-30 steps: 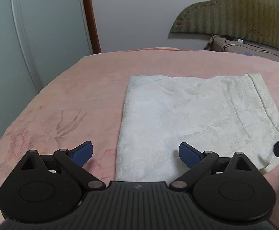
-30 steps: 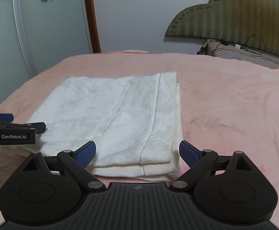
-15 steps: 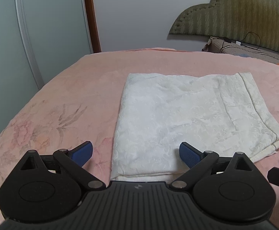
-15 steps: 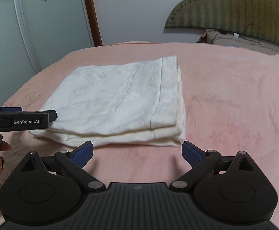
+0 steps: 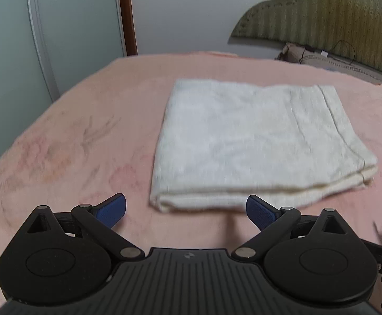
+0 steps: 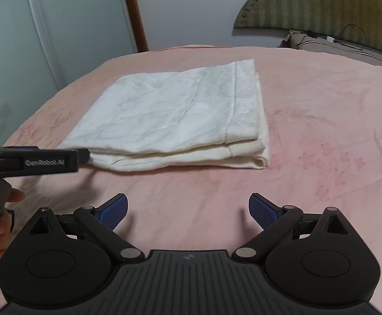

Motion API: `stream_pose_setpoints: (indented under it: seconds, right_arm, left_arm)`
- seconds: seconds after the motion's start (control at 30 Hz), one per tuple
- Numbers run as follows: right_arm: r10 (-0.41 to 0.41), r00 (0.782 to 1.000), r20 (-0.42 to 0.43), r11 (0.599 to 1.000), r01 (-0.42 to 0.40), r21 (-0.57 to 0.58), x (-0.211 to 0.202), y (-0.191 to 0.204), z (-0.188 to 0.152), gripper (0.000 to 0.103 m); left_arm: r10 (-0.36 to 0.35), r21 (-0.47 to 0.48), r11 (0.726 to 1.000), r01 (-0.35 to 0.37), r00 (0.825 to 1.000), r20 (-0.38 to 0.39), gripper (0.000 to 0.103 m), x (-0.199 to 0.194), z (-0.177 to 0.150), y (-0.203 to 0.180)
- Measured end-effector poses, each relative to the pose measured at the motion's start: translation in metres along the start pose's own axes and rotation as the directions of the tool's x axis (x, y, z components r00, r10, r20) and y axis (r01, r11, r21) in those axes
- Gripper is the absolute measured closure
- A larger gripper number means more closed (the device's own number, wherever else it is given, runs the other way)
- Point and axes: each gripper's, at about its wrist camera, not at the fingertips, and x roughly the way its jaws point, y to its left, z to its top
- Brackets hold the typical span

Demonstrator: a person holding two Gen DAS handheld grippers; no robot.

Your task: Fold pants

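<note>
The pants (image 5: 256,141) lie folded in a flat white rectangle on the pink bed (image 5: 72,136). The left gripper (image 5: 185,207) hangs just short of their near edge, fingers (image 5: 259,210) spread wide and empty. The right gripper (image 6: 187,208) sits further back from the pants, fingers (image 6: 112,210) also wide apart, holding nothing.

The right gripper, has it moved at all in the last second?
Yes. The right gripper has pulled back toward the person: its open fingers straddled the folded pants a second ago, and now bare pink bedspread lies between them and the fold.
</note>
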Motion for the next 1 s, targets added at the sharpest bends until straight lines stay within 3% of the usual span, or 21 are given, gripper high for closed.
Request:
stream_pose_setpoints:
  seconds: [0.5,0.6,0.7,0.73,0.8,0.87,1.0]
  right_arm:
    - [0.041,0.996,-0.074,0.999,-0.04,0.025,-0.01,0.026,-0.017,0.004]
    - [0.116,0.984,-0.132,0.989,-0.102,0.105,-0.012,0.027,-0.013,0.004]
    - [0.273,0.956,-0.11,0.939,-0.24,0.245,-0.016,0.018,-0.011,0.004]
    - [0.266,0.959,-0.1,0.939,-0.234,0.253,-0.016,0.017,-0.01,0.004]
    - [0.143,0.985,-0.1,0.974,-0.122,0.193,-0.011,0.021,-0.011,0.004]
    - [0.023,0.995,-0.097,0.991,-0.01,0.133,-0.002,0.025,-0.013,0.004]
    - [-0.026,0.997,-0.08,0.992,0.035,0.123,0.009,0.019,-0.02,0.004]
  left_arm:
    - [-0.025,-0.021,0.999,0.024,0.998,-0.055,0.003,-0.009,-0.033,0.014]
    - [-0.028,-0.024,0.999,0.027,0.997,-0.065,0.003,-0.007,-0.037,0.018]
    - [-0.031,-0.025,0.999,0.029,0.997,-0.07,0.003,-0.006,-0.04,0.021]
    - [-0.031,-0.027,0.999,0.029,0.997,-0.072,0.002,-0.006,-0.04,0.021]
    - [-0.032,-0.028,0.999,0.03,0.997,-0.071,0.002,-0.005,-0.041,0.021]
    - [-0.03,-0.02,0.999,0.029,0.997,-0.065,0.002,-0.005,-0.041,0.019]
    - [-0.022,-0.011,1.0,0.021,0.998,-0.056,0.0,-0.002,-0.042,0.016]
